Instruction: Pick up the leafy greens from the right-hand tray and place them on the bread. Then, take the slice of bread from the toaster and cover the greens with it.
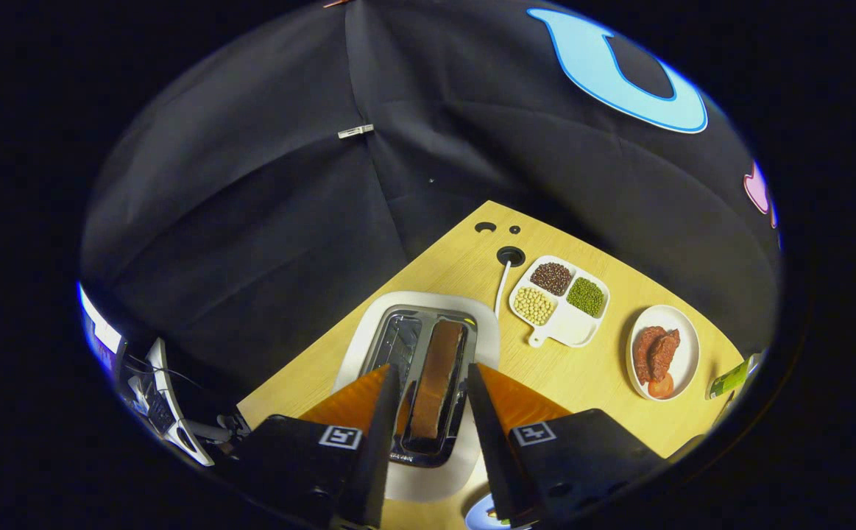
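A toaster (369, 346) with a white body and a shiny metal top stands on the wooden table (582, 375), right under the gripper. A brown slice of bread (446, 346) stands upright in one of its slots; the other slot looks empty. My gripper (433, 383) hangs above the toaster, open, with one finger on each side of the slice's near end. There is a narrow gap between the fingers and the bread. Whether the tips touch the slice I cannot tell.
Beyond the toaster to the right sits a white divided dish (575, 331) of dark, pale and green beans. Further right is a round white plate (687, 353) with reddish meat and a tomato slice. A white cable (503, 283) runs to a table hole. A blue-rimmed plate edge (480, 511) peeks out below the fingers.
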`<control>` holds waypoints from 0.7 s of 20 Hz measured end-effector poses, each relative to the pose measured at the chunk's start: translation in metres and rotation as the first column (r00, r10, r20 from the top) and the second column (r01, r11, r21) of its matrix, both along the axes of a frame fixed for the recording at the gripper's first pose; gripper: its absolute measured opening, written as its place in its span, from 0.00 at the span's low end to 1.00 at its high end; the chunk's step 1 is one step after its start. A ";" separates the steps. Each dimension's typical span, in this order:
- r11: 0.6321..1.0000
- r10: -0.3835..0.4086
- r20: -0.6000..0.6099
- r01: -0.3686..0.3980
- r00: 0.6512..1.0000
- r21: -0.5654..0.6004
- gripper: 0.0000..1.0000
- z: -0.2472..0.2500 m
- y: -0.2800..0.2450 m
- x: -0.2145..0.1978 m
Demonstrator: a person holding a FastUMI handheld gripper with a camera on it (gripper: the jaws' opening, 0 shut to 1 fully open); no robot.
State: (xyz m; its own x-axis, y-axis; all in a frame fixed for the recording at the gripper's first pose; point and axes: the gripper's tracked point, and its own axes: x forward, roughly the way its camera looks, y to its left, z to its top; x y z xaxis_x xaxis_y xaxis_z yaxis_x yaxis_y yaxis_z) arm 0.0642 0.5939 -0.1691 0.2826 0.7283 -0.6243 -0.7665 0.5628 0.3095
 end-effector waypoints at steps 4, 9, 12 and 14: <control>0.999 -0.007 -0.038 0.006 0.999 -0.051 0.31 -0.013 -0.003 -0.002; 1.000 0.018 -0.021 -0.019 1.000 -0.025 0.15 0.000 -0.004 -0.002; 0.999 0.005 0.000 -0.005 1.000 0.043 0.15 0.027 -0.015 0.002; 0.997 -0.002 0.013 0.001 1.000 0.079 0.15 0.044 -0.029 0.006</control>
